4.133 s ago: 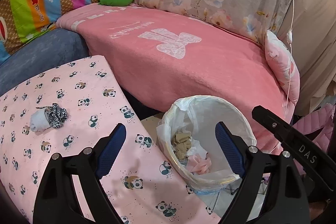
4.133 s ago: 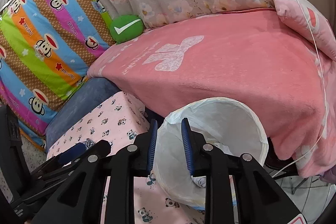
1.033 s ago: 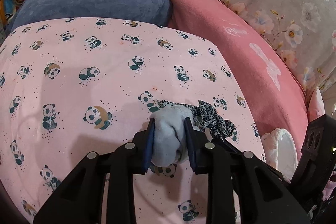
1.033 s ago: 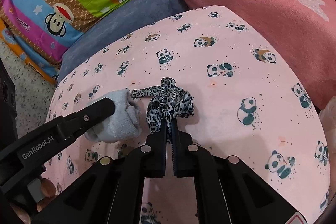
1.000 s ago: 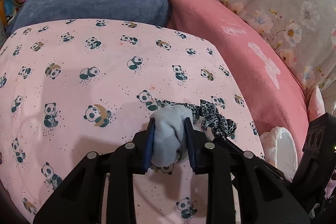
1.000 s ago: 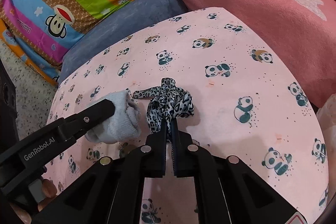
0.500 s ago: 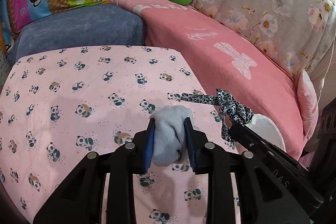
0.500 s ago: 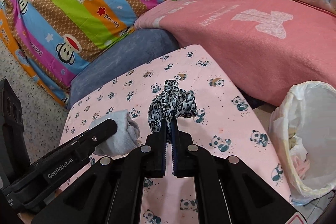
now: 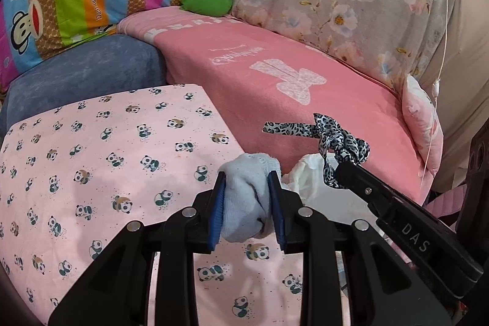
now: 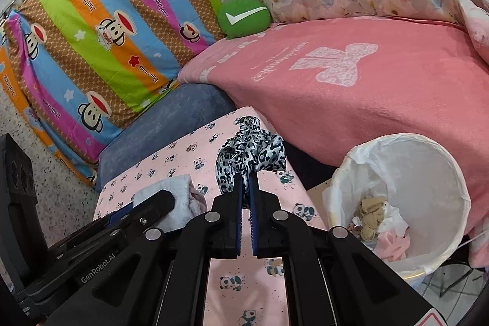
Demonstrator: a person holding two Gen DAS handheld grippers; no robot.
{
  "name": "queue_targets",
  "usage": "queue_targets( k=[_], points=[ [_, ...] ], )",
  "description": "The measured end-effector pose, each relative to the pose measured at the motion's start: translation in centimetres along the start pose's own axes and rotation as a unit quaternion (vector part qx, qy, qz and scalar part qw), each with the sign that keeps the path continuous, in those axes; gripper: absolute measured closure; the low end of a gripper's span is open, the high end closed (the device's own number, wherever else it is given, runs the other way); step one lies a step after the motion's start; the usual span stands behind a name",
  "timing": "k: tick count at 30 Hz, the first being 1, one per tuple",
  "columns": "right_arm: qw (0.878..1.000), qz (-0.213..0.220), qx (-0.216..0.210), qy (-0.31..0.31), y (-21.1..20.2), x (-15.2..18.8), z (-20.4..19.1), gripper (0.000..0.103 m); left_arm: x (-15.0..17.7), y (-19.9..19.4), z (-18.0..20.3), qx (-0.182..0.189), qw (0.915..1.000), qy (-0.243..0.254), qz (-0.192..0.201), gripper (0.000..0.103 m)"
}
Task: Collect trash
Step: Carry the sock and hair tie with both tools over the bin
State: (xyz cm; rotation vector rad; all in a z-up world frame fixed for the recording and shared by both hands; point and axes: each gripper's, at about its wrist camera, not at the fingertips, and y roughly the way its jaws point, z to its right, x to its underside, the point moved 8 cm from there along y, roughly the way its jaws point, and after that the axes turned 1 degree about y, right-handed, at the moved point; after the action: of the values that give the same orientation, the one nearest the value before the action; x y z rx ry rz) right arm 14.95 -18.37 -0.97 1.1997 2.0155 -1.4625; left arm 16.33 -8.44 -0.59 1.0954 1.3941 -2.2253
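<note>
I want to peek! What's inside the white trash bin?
Inside the trash bin, a beige crumpled rag and something pink lie on white bits. Whatever is underneath them is covered.

Bin mouth (image 10: 428, 139) open, unobstructed; pink sofa edge (image 10: 351, 124) close behind, gap probably narrow.
</note>
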Motion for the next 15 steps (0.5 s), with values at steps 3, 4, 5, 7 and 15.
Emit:
queue_targets(
  k=[3,4,5,7,15],
  points=[
    [1.0,0.009,0.007,0.009,-1.2,-0.6,1.6,0.097,0.1,0.1,1.7,0.007,0.9999,0.014,-0.001,0.077],
    [1.0,0.012,0.009,0.013,-1.6,-0.8,2.2,0.097,0.1,0.2,2.4,0.009,0.9998,0.019,-0.002,0.077],
    [1.0,0.016,0.012,0.017,-2.0,-0.9,2.8,0.097,0.2,0.3,2.9,0.012,0.9996,0.023,-0.002,0.077],
    [0.999,0.021,0.016,0.023,-2.6,-1.1,3.9,0.097,0.4,0.5,4.0,0.017,0.9993,0.031,-0.004,0.077],
    [0.997,0.036,0.037,0.053,-4.8,-1.5,8.7,0.097,1.0,1.8,8.5,0.04,0.9966,0.069,-0.02,0.077]
  ],
)
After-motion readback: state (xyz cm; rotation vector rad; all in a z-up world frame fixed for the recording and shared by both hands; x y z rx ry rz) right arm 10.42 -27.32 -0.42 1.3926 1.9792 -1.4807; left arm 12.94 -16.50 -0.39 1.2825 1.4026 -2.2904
